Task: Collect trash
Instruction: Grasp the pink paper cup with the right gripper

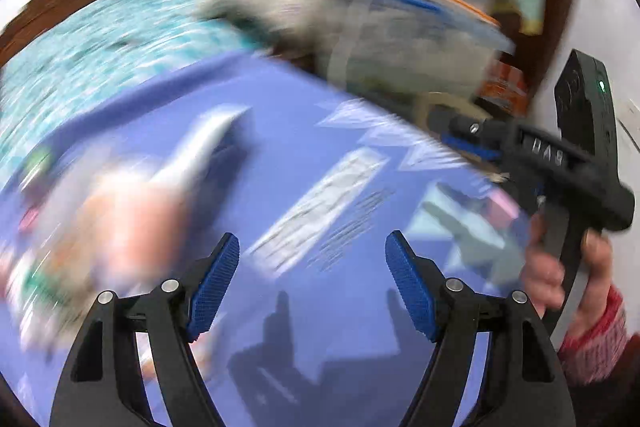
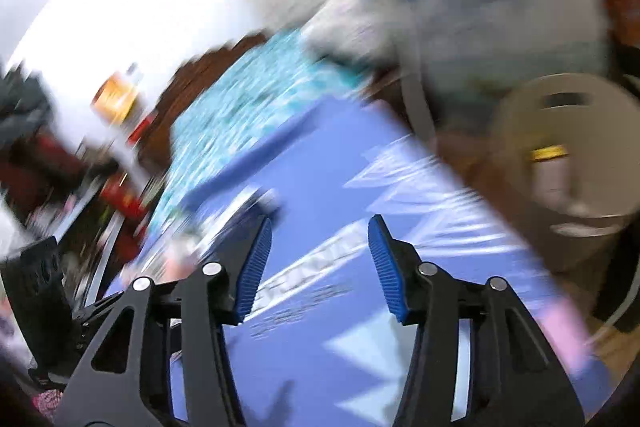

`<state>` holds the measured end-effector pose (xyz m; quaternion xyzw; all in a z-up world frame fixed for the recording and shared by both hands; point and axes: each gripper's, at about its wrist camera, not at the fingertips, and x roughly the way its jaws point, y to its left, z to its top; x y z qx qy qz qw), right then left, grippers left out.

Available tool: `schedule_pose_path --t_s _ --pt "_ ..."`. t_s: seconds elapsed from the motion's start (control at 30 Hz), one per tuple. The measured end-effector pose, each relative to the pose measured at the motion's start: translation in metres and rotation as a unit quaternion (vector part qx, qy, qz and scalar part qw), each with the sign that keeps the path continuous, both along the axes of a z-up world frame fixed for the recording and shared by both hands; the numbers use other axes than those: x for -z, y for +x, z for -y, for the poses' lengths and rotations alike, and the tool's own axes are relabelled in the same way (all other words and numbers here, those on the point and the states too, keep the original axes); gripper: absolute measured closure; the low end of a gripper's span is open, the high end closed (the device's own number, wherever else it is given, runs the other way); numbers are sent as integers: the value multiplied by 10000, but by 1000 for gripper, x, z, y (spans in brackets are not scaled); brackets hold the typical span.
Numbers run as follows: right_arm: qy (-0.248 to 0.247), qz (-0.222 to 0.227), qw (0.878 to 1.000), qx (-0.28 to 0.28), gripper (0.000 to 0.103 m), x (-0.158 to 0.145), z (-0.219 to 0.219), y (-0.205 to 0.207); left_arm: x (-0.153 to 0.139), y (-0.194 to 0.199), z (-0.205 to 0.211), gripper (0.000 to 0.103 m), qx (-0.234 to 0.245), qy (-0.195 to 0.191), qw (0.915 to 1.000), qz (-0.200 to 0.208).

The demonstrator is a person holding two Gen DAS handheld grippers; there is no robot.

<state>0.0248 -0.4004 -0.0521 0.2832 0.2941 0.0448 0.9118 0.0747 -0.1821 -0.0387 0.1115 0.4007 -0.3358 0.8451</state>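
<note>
jaws: left gripper spread, empty; right gripper apart, empty | both over blue printed plastic sheet | trash: blurred pinkish wrapper on sheet, left of left gripper | grey round bin off sheet's right edge

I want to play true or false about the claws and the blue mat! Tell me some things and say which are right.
1. The left claw has nothing between its pads. True.
2. The mat under the claws is red. False: it is blue-purple with white shapes.
3. The right claw is squeezing a bottle. False: its blue pads stand apart with nothing between them.
4. A grey bin with a slot in its lid shows in the right wrist view. True.
5. A hand in a red and white sleeve holds the other tool in the left wrist view. True.
</note>
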Motion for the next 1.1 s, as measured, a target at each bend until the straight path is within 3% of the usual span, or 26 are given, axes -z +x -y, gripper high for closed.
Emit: schedule_pose_path --t_s 0.1,0.23,0.3,0.4,0.43,0.47,0.6,0.77,0.9,0.93,1.0,1.03,1.07,1.1 --pt "-92 -95 9980 -624 53 0 -52 33 3 -3 -78 31 -789 -108 9968 -120" --pt "-429 -107 9917 -1208 51 -6 -113 75 13 5 -149 32 -1489 -708 9836 -734" --pt "-746 -142 9889 -1275 51 -11 -139 98 18 6 -167 32 -1618 -932 9775 -978" --pt "-1070 -310 9820 -1525 52 -10 -164 120 26 2 -174 32 -1516 -1091 9753 -1183" --pt "-1131 -411 9804 -1557 60 -7 -168 121 28 1 -174 32 -1435 -1136 9749 -1269" --pt "-1153 -476 9799 -1556 73 -4 -168 117 29 0 -172 32 -1361 -1185 9743 -1347" --pt "-1044 -526 9841 -1335 85 4 -151 69 30 0 -161 32 -1071 -1364 9727 -1545" --pt "-362 -732 9943 -693 87 26 -103 0 40 24 -133 28 -967 -1313 9704 -1780" --pt "-111 -654 9972 -352 85 34 -81 -29 40 41 -117 24 -1092 -1343 9697 -1725" --pt "-148 -623 9974 -320 83 33 -78 -29 40 44 -114 24 -1138 -1303 9702 -1695" --pt "-270 -547 9979 -230 51 27 -75 -24 41 47 -106 28 -1250 -1140 9735 -1539" --pt "-295 -331 9989 -159 8 20 -74 -21 41 46 -99 40 -1369 -923 9770 -1349" --pt "-336 -111 9993 -139 3 15 -74 -19 42 46 -97 47 -1421 -776 9791 -1229" --pt "-452 -50 9987 -208 3 9 -77 -10 43 47 -92 68 -1419 -667 9808 -1157"
